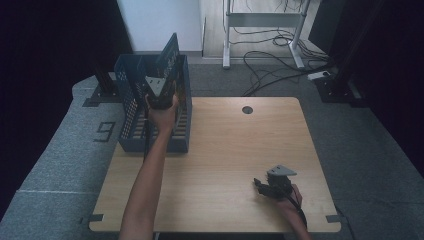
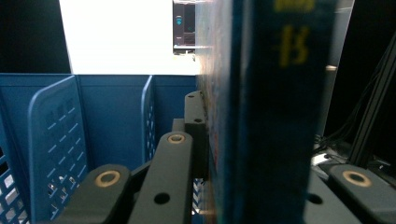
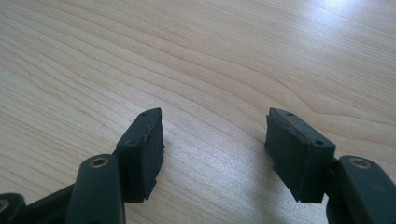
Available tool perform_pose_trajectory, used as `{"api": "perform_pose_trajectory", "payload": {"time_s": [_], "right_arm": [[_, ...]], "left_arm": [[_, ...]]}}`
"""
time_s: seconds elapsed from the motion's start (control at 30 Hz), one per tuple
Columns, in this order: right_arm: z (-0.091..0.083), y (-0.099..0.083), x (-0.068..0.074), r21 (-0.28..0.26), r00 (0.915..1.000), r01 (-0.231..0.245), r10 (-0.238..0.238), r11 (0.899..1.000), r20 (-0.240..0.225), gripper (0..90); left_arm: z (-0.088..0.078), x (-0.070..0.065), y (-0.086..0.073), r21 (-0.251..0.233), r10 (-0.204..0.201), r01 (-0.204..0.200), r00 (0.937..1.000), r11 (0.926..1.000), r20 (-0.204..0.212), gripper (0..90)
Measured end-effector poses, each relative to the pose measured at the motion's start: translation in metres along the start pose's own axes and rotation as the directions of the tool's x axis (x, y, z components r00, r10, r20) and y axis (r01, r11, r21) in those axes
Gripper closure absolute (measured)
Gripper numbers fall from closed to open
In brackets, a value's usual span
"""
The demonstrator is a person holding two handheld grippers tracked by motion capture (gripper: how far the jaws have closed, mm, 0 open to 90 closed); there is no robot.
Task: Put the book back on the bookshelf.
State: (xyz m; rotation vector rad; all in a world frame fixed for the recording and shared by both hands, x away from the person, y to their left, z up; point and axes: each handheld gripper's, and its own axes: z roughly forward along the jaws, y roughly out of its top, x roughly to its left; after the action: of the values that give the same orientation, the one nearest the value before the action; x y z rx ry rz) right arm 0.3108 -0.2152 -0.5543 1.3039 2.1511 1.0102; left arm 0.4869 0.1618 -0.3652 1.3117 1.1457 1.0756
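Grey carpet (image 1: 55, 165) covers the floor around a light wooden bench (image 1: 220, 165), and cables (image 1: 270, 60) lie on the floor past the far edge. On the far left part of the bench stands a big blue rack (image 1: 131, 107) with holes in its walls and dividers inside. The left gripper (image 1: 161, 95) is up over this rack, and its fingers (image 2: 195, 135) are pinching a dark blue book (image 2: 275, 116). In the left gripper view the book stands tall between the fingers, with yellow marks on its spine, and the blue dividers of the rack are just to the left of the fingers. The right gripper (image 3: 214, 144) sits low at the near right part of the bench, well apart from the rack. Its fingers (image 3: 140, 149) are spread wide, with only bare wood between them.
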Motion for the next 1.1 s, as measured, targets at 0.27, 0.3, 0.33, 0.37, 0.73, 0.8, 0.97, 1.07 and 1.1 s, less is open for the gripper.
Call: {"api": "perform_pose_trajectory", "payload": {"time_s": [0.27,0.3,0.33,0.37,0.73,0.8,0.97,1.07,1.1], "right_arm": [[0.0,0.0,0.0,0.0,1.0,0.0,0.0,1.0,0.0,36.2],[0.0,0.0,0.0,0.001,1.0,0.001,-0.001,1.0,0.0,36.3],[0.0,0.0,0.0,0.001,1.0,0.001,-0.001,1.0,0.0,36.3],[-0.001,0.0,0.0,0.0,1.0,0.001,-0.001,1.0,0.0,36.4],[-0.001,-0.001,0.001,-0.001,1.0,0.003,-0.003,1.0,0.0,36.4],[-0.001,-0.001,0.001,-0.001,1.0,0.002,-0.002,1.0,-0.001,36.4],[-0.001,-0.001,0.001,-0.002,1.0,0.004,-0.004,1.0,-0.001,36.4],[-0.001,-0.001,0.001,-0.002,1.0,0.003,-0.003,1.0,-0.001,36.4],[-0.001,-0.001,0.001,-0.002,1.0,0.003,-0.003,1.0,-0.001,36.4]], "left_arm": [[0.003,-0.009,-0.017,0.011,0.023,-0.023,0.9997,0.9997,0.008,82.3],[0.002,-0.01,-0.019,0.01,0.015,-0.015,0.9998,0.9998,0.011,82.3],[0.002,-0.01,-0.019,0.01,0.015,-0.015,0.9998,0.9998,0.011,82.3],[0.002,-0.011,-0.022,0.015,0.026,-0.026,0.9995,0.9995,0.015,82.3],[0.0,-0.015,-0.039,0.035,0.028,-0.028,0.9995,0.999,0.016,82.2],[-0.001,-0.014,-0.04,0.037,0.028,-0.028,0.9995,0.9989,0.014,82.2],[-0.001,-0.014,-0.044,0.041,0.024,-0.025,0.9996,0.9988,0.017,82.1],[-0.001,-0.014,-0.048,0.048,0.016,-0.017,0.9997,0.9987,0.019,82.0],[-0.001,-0.014,-0.048,0.048,0.016,-0.017,0.9997,0.9987,0.019,82.0]]}}
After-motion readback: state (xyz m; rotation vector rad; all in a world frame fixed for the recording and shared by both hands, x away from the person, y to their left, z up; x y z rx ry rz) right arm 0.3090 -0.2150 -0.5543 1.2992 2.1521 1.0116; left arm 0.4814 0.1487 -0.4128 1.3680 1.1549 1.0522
